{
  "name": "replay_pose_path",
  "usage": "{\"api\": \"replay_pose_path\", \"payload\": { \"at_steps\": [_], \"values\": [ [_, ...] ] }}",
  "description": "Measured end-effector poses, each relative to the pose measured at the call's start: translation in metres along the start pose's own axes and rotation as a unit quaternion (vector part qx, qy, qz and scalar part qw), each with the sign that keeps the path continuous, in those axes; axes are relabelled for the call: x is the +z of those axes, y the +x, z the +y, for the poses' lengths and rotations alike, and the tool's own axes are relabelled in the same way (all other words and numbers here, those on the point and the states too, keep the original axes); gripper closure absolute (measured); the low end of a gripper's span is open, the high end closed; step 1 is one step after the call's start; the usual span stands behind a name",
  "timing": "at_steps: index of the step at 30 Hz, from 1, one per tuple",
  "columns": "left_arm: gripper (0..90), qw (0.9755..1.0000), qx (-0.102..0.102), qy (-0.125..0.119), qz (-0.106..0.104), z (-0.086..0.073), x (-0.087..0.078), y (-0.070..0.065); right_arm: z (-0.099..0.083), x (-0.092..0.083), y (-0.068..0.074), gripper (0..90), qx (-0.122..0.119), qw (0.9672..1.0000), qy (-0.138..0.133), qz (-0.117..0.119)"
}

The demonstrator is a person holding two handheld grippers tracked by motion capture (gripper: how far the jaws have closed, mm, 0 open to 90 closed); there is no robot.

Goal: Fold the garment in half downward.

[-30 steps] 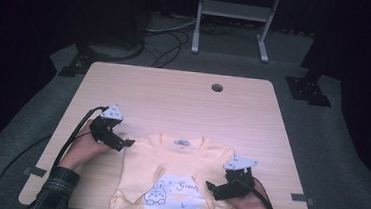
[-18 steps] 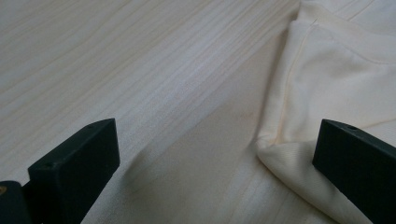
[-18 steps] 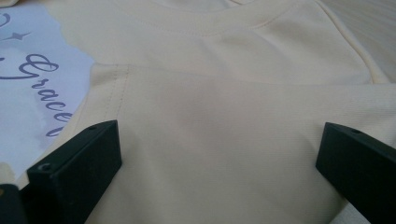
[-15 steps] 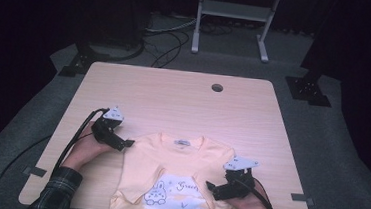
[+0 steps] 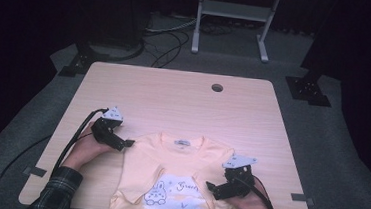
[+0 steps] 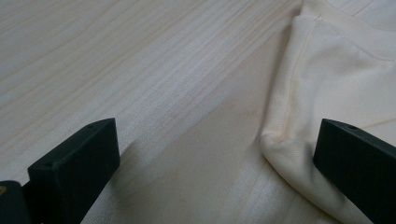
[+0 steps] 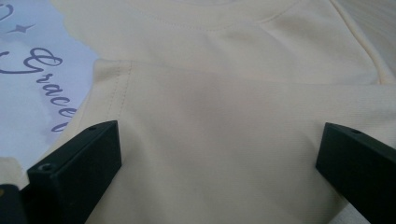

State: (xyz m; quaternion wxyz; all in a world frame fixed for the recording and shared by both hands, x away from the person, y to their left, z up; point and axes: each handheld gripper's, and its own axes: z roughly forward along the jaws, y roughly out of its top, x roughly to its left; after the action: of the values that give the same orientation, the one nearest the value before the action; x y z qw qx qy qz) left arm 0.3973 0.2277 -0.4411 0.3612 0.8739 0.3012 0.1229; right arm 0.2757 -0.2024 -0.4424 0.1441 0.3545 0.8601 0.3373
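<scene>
Both grippers have their jaws spread wide, and neither holds anything. The left gripper (image 5: 126,143) sits at the shoulder edge of the yellow T-shirt (image 5: 178,176); in the left gripper view, a folded corner of the shirt lies just inside one finger (image 6: 355,163), while the other finger (image 6: 74,163) hovers over the bare table (image 6: 140,70). The right gripper (image 5: 212,188) rests over the opposite sleeve, which is folded onto the chest. Cloth spans the whole gap between its fingers (image 7: 77,163) (whether they press it I cannot tell), with the purple print (image 7: 32,74) lying just beyond one fingertip.
</scene>
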Motion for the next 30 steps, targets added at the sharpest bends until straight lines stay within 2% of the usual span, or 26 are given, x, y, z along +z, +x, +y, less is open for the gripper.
{"api": "replay_pose_path", "payload": {
  "at_steps": [4, 11, 18, 26, 30],
  "values": [
    [0.1, 1.0, 0.001, -0.001, 0.0, 0.0, 0.0, 0.0, 0.002, -0.003, -0.001, 0.0, -0.011, 0.9998, -0.005, 0.016],
    [0.1, 1.0, 0.001, -0.002, 0.0, -0.001, 0.0, 0.0, 0.007, -0.012, -0.005, 0.0, -0.021, 0.999, -0.037, 0.013],
    [0.1, 1.0, 0.002, -0.002, 0.0, -0.001, 0.0, 0.0, 0.014, -0.016, -0.027, 0.0, -0.014, 0.9988, -0.047, 0.006],
    [0.1, 1.0, 0.001, -0.004, 0.0, -0.001, 0.0, 0.0, 0.023, -0.02, -0.047, 0.0, -0.021, 0.998, -0.06, -0.002],
    [0.1, 1.0, 0.002, -0.003, 0.0, -0.001, 0.0, 0.0, 0.024, -0.019, -0.06, 0.0, -0.004, 0.9976, -0.07, 0.003]
  ]
}}
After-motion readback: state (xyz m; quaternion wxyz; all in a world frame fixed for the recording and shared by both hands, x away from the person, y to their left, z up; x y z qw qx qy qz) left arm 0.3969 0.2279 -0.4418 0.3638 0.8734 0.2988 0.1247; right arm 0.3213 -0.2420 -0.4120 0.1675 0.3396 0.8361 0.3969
